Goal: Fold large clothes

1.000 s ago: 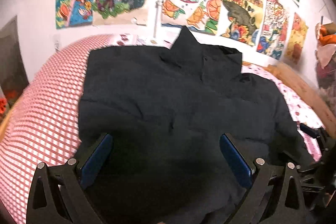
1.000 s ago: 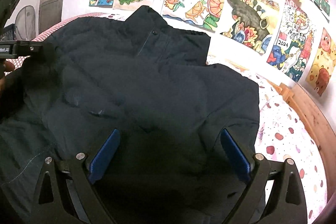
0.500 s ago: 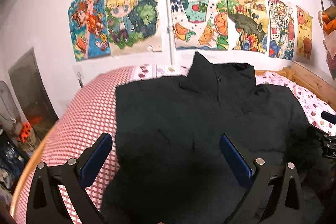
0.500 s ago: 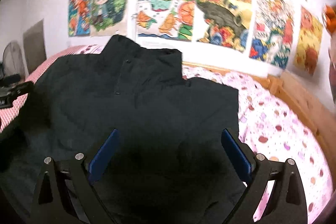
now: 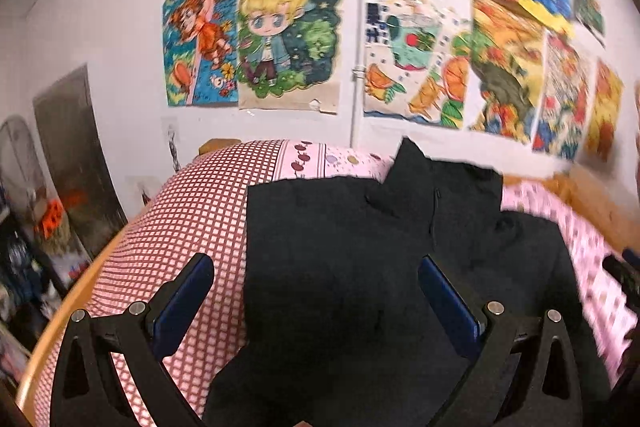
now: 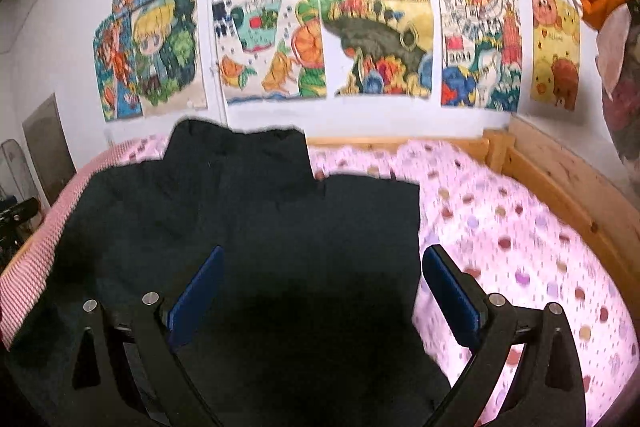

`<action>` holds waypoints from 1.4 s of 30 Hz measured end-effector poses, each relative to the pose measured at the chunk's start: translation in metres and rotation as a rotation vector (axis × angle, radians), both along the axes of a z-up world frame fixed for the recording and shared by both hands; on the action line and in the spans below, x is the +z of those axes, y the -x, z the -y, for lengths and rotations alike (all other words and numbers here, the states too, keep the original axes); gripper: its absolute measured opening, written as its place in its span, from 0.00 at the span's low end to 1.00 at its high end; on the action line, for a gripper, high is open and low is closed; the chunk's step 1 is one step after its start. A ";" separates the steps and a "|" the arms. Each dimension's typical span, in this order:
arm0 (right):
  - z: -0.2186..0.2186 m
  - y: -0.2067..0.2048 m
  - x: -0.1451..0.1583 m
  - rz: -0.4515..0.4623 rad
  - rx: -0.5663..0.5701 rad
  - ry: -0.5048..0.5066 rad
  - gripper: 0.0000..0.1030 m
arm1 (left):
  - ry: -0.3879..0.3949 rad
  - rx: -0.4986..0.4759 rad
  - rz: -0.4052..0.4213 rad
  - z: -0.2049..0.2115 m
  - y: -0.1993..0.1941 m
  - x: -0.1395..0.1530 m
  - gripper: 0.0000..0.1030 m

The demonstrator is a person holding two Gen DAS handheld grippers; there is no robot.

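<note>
Black jacket (image 5: 360, 267) spread flat on bed (image 6: 520, 227), collar at 12 o'clock.
Left gripper (image 5: 316, 291) and right gripper (image 6: 324, 287) held above it, fingers spread wide, nothing grasped.

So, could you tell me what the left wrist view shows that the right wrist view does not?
Only the left wrist view shows the red checked bedding spread wide and the cluttered floor corner.

Only the right wrist view shows the wooden bed frame along the dotted pink sheet.

Both show the black jacket lying flat, the wall drawings, and open grippers: left gripper, right gripper, holding nothing.
</note>
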State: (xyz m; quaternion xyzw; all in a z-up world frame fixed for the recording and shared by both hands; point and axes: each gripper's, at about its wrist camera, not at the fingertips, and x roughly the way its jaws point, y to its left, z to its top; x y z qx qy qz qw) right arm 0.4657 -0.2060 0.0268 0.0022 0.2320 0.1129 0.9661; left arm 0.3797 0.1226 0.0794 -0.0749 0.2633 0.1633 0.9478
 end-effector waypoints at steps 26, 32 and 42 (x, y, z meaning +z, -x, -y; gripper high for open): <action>-0.083 -0.241 -0.019 -0.260 0.057 -0.274 0.75 | 0.327 -0.089 -0.085 0.003 -0.247 -0.025 0.32; -0.108 -0.249 -0.029 -0.268 0.074 -0.187 0.44 | 0.312 -0.201 -0.070 0.011 -0.256 -0.026 0.10; -0.082 -0.219 -0.014 -0.215 0.085 -0.189 0.07 | 0.266 -0.199 -0.088 0.021 -0.251 -0.022 0.10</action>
